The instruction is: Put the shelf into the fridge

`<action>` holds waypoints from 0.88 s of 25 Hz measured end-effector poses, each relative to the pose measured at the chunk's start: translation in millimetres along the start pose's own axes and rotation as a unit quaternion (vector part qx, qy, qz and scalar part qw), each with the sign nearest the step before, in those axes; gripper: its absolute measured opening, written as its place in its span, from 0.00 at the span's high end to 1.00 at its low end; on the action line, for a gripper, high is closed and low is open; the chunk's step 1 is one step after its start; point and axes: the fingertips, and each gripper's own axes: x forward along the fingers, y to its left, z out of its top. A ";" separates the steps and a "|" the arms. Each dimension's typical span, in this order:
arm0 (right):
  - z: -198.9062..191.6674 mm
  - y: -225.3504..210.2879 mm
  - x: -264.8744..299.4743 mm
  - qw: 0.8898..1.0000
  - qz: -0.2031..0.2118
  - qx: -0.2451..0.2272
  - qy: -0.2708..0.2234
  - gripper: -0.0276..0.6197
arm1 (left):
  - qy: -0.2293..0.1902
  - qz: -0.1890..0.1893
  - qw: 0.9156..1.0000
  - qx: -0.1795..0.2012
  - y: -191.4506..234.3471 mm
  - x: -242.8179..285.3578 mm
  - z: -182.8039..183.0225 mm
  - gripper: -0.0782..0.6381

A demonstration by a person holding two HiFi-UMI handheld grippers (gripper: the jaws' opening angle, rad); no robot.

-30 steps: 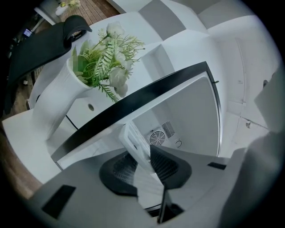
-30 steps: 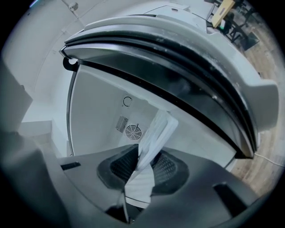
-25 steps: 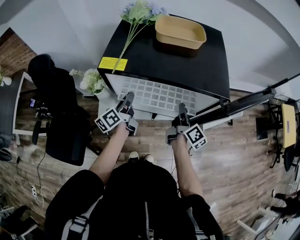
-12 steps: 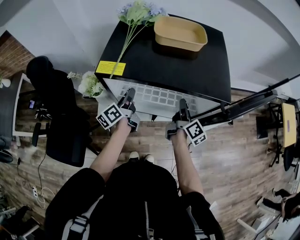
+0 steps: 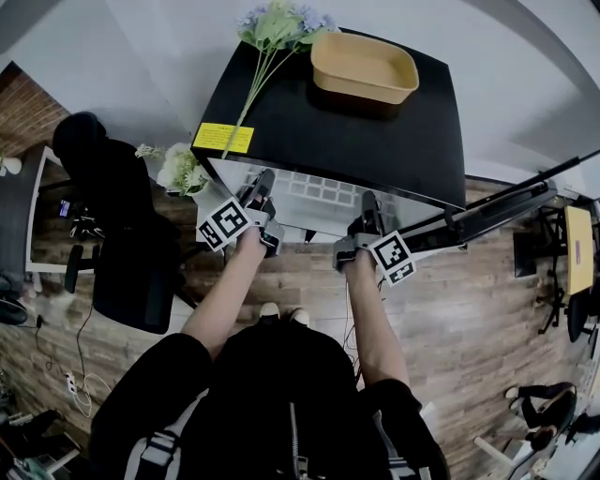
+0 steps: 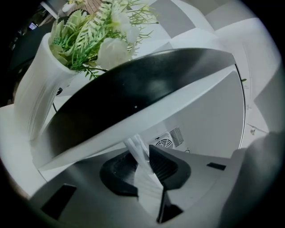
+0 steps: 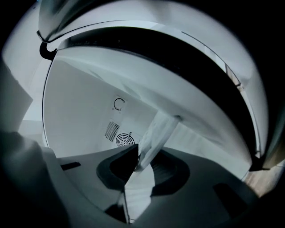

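In the head view, a black fridge (image 5: 375,122) fills the upper centre of the frame, its door (image 5: 497,211) swung open toward the right edge. The white wire shelf (image 5: 314,187) lies level at the fridge's mouth, most of it under the black top and only its front strip of grid showing. Both grippers hold that front edge: the left gripper (image 5: 262,183) at centre left and the right gripper (image 5: 368,206) at centre right, each clenched on the shelf. In the left gripper view, the left gripper (image 6: 142,167) sits at the lower centre with a white bar of the shelf (image 6: 139,149) pinched between its dark pads, and a round fan grille (image 6: 164,142) shows on the white back wall just above. In the right gripper view, the right gripper (image 7: 144,167) likewise grips a white strip of the shelf (image 7: 158,133), with the grille (image 7: 124,139) to its left. On the fridge top lie a tan tub (image 5: 364,67) at upper centre right, a flower sprig (image 5: 277,28) at the top centre and a yellow label (image 5: 223,139) near the front left corner. A white vase (image 5: 178,169) of flowers stands just left of the fridge, beside a black chair (image 5: 112,216) at the left.
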 end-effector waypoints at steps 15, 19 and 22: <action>-5.7 7.4 -6.0 0.999 0.015 -0.046 0.006 0.79 | -0.001 -0.010 1.000 0.018 -4.5 -11.8 -2.9 0.75; -9.9 4.7 -19.4 0.997 0.008 -0.067 0.020 0.77 | 0.009 -0.012 0.999 0.041 -7.4 -27.9 -9.8 0.75; -12.8 4.7 -31.2 0.996 0.007 -0.085 0.026 0.79 | 0.023 -0.015 0.997 0.077 -12.8 -39.7 -16.2 0.75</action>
